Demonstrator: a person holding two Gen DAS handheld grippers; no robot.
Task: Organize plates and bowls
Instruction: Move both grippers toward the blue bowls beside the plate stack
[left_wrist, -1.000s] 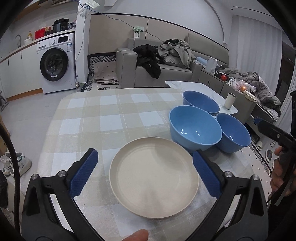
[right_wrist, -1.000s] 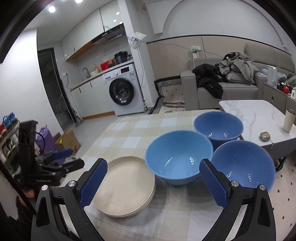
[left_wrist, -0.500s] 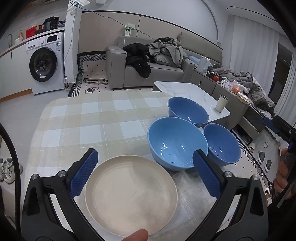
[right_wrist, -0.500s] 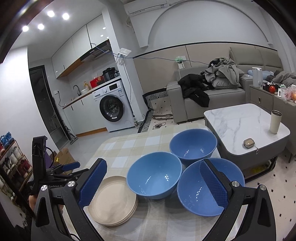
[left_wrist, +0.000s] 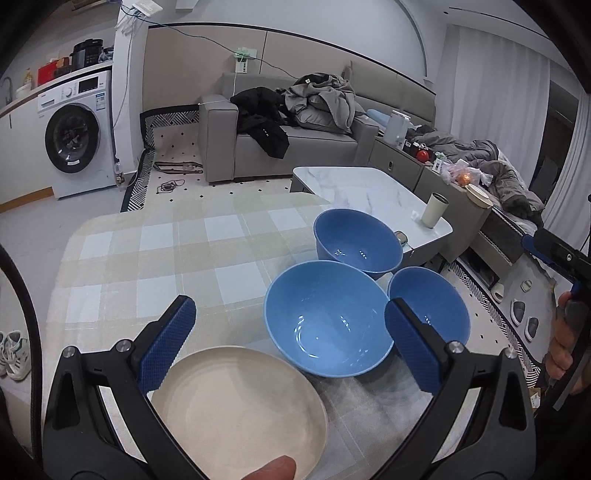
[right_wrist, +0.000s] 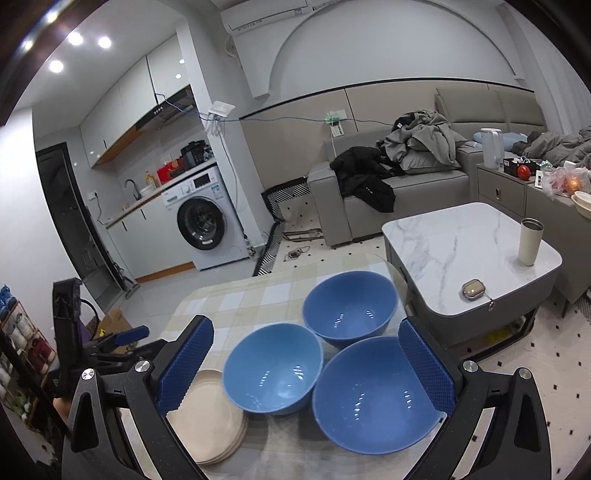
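We are holding the left hand-held gripper (left_wrist: 290, 341) with its jaws spread wide and nothing between them; its blue, cross-hatched pads (left_wrist: 168, 345) are hovering above the bench (left_wrist: 155, 258) without touching any dish. We are holding the right hand-held gripper (right_wrist: 306, 363) equally wide apart and empty, with its textured blue pads (right_wrist: 424, 365) framing the bowls from above. On the bench, which is wearing a smooth checked cloth in beige and pale blue, we are seeing a stack of plates (right_wrist: 210, 424): round, shallow, cream-coloured and matt, lying flat at the near left edge. Just beside the stack, the middle bowl (left_wrist: 327, 319) is sitting upright; it is deep, round and glossy blue, with small highlights on its inner wall. The far bowl (left_wrist: 356, 247) is standing behind it near the far right edge of the bench, and the near-right bowl (right_wrist: 373, 393) is sitting close to the right edge; all three are the same glossy blue and are clustered tightly, though we cannot tell whether their rims are touching. Beyond the bench, a low marble-topped table (right_wrist: 461, 240) is carrying a cream tumbler (right_wrist: 530, 242), and a grey sofa (left_wrist: 295, 147) is lying under crumpled clothing.
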